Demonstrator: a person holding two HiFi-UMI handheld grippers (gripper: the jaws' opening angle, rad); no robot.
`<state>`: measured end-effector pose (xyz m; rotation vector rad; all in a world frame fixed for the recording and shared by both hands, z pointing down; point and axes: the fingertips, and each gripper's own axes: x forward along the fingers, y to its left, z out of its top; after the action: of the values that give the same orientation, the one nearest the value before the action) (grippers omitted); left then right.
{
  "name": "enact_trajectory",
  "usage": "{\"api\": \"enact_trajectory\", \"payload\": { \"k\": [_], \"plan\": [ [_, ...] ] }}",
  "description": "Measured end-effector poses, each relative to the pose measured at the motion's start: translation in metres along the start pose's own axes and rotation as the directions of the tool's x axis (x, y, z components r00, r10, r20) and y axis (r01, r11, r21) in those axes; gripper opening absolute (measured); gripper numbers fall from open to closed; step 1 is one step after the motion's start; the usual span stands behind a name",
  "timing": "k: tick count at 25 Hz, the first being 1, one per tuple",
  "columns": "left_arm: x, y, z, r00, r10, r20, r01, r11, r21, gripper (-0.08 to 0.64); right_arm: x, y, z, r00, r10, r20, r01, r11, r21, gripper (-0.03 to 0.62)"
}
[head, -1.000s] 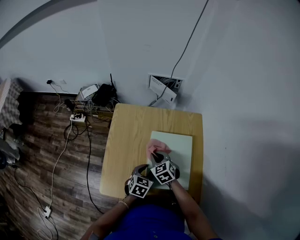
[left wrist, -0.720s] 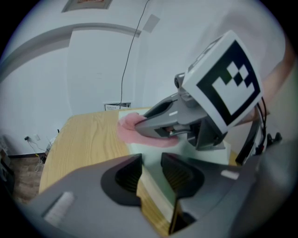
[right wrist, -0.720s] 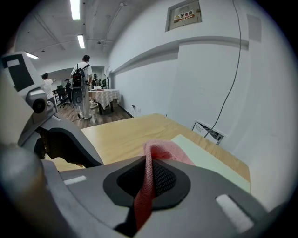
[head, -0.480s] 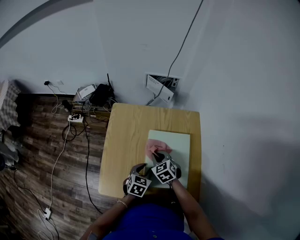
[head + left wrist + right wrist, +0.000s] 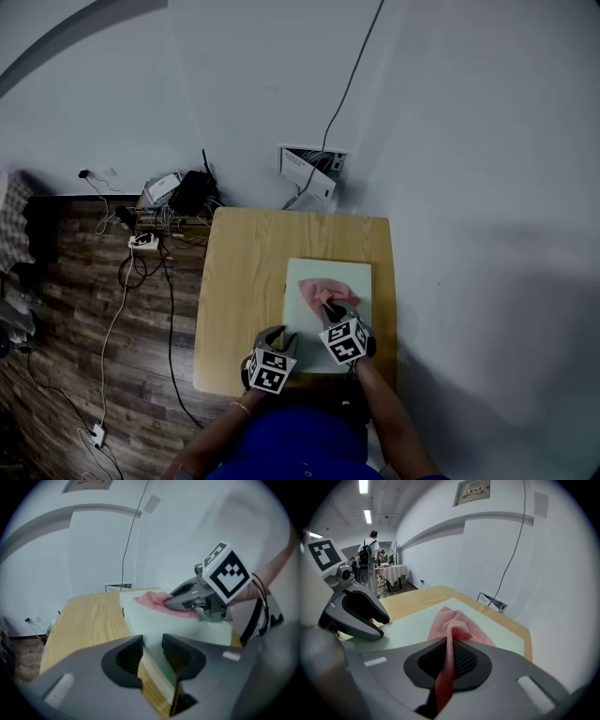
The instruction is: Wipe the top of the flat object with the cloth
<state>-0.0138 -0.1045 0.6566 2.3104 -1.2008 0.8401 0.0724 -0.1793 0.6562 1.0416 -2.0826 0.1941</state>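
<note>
A pale green flat board [image 5: 349, 281] lies on the wooden table [image 5: 244, 281]. A pink cloth [image 5: 328, 292] rests crumpled on the board's middle, and my right gripper [image 5: 330, 309] is shut on its near fold. In the right gripper view the cloth [image 5: 457, 623] runs up between the jaws of that gripper [image 5: 449, 654] and spreads over the board [image 5: 412, 625]. My left gripper [image 5: 285, 337] is clamped on the board's near left edge; in the left gripper view its jaws [image 5: 152, 645] pinch the board [image 5: 154, 620] edge. The right gripper [image 5: 171, 603] shows there on the cloth [image 5: 149, 598].
A white wall box [image 5: 309, 169] with a cable sits behind the table. Cables, a power strip [image 5: 142, 241] and small devices lie on the wood floor at left. The wall is close on the right. People and tables [image 5: 370, 550] stand far off.
My right gripper has dragged the pink cloth to the right across the board, from near its left edge to the middle. The left gripper has stayed on the board's edge.
</note>
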Motion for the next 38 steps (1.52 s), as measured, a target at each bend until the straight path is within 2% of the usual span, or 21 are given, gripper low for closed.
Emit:
{"api": "enact_trajectory", "payload": {
  "k": [21,29,34,38],
  "plan": [
    [0.002,-0.002,0.002,1.0,0.01,-0.001,-0.01,1.0,-0.003,0.127,-0.039,-0.069,-0.061,0.988,-0.143,-0.066,0.151,0.98,0.133,0.015],
    [0.001,-0.001,0.001,1.0,0.012,0.003,-0.012,1.0,-0.003,0.127,-0.043,-0.075,-0.068,0.984,-0.169,-0.056,0.176,0.966,0.189,0.015],
    [0.003,-0.001,0.001,1.0,0.014,0.002,-0.013,1.0,-0.004,0.127,-0.042,-0.076,-0.07,0.983,-0.175,-0.057,0.182,0.965,0.187,0.015],
    [0.001,0.0,0.007,1.0,0.004,0.028,-0.004,0.999,-0.033,0.124,-0.042,-0.076,-0.069,0.981,-0.183,-0.058,0.191,0.964,0.183,0.015]
  ]
}}
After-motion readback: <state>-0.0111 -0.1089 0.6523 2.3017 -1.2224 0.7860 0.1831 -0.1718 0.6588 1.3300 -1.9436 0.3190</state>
